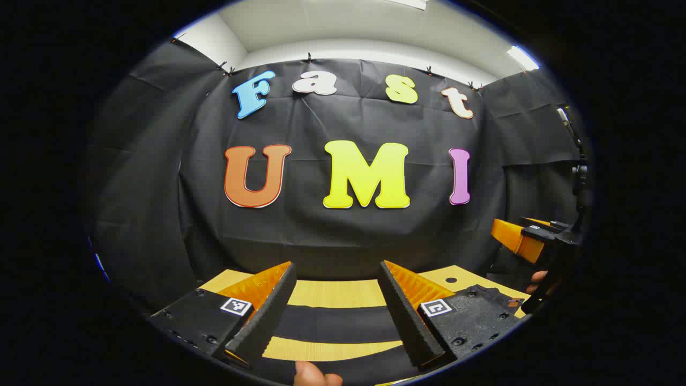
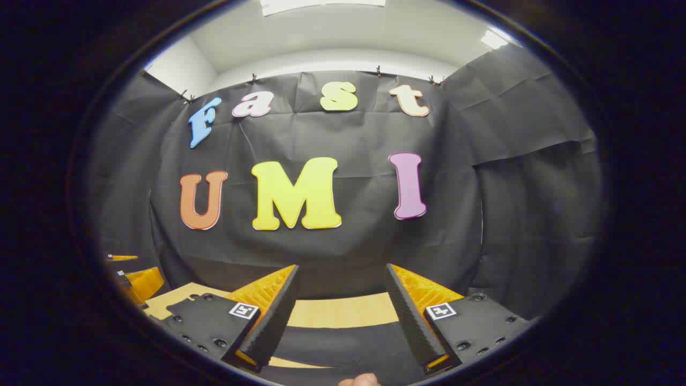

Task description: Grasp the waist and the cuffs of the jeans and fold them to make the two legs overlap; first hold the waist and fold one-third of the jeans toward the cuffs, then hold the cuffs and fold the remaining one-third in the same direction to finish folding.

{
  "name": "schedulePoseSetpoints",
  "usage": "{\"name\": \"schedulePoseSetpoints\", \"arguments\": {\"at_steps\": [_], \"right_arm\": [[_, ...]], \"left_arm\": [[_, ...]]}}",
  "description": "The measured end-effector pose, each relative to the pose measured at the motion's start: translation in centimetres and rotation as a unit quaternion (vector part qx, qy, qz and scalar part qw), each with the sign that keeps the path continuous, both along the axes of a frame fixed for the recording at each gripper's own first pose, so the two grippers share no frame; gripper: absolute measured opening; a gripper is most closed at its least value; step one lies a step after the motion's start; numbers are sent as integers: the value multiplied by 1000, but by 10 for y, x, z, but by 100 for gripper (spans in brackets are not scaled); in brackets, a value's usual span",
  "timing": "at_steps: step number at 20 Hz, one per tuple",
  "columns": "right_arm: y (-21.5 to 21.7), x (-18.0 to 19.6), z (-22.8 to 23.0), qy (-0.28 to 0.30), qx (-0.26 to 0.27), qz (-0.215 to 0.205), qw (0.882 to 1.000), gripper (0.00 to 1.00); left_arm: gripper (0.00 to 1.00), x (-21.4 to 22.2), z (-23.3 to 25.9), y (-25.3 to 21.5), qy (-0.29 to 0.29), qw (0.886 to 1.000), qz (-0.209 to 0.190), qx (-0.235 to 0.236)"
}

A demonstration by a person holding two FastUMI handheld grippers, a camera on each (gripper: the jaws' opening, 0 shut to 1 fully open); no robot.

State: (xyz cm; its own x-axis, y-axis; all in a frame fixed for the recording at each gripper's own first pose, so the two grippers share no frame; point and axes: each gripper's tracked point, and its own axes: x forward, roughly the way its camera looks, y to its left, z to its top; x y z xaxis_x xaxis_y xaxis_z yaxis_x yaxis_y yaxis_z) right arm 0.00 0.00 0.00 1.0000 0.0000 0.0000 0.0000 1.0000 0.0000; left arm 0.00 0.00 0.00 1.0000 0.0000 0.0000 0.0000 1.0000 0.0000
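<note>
Both the left tool [image 1: 336, 300] and the right tool [image 2: 340, 305] hang with fingers apart above the dark jeans [image 1: 337, 324] on the worktop [image 1: 332, 292], ready to grab them.

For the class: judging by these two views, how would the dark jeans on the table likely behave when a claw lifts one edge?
The jeans lie flat in dark bands on the wooden table, so probably floppy, sagging when lifted. Cloth shouldn't roll or break.

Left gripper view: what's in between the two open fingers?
Between the left gripper's fingers lies light wooden table, then a dark strip, probably the jeans, with more wood below it. Nothing is gripped.
</note>
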Motion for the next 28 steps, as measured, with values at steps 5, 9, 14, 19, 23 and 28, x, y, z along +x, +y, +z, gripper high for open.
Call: {"name": "schedulePoseSetpoints", "arguments": {"at_steps": [5, 9, 14, 19, 23, 28], "right_arm": [[20, -3, -6, 2, -16, 19, 1000, 97], [34, -2, -8, 4, -22, 35, 999, 97], [44, -1, -10, 7, -23, 50, 998, 97], [53, -3, -13, 11, -26, 63, 998, 97], [57, -7, -14, 10, -31, 71, 997, 98], [65, -6, -15, 12, -31, 81, 996, 97]], "left_arm": [[99, 13, 2, 15, 1, 1000, 9, 1], [99, 15, -1, 21, 5, 1000, 16, -3], [99, 13, 0, 28, 5, 1000, 26, -1], [99, 7, -2, 35, 8, 999, 36, 0], [99, 2, -4, 38, 13, 999, 41, 1], [99, -3, -4, 47, 13, 999, 50, -1]]}}
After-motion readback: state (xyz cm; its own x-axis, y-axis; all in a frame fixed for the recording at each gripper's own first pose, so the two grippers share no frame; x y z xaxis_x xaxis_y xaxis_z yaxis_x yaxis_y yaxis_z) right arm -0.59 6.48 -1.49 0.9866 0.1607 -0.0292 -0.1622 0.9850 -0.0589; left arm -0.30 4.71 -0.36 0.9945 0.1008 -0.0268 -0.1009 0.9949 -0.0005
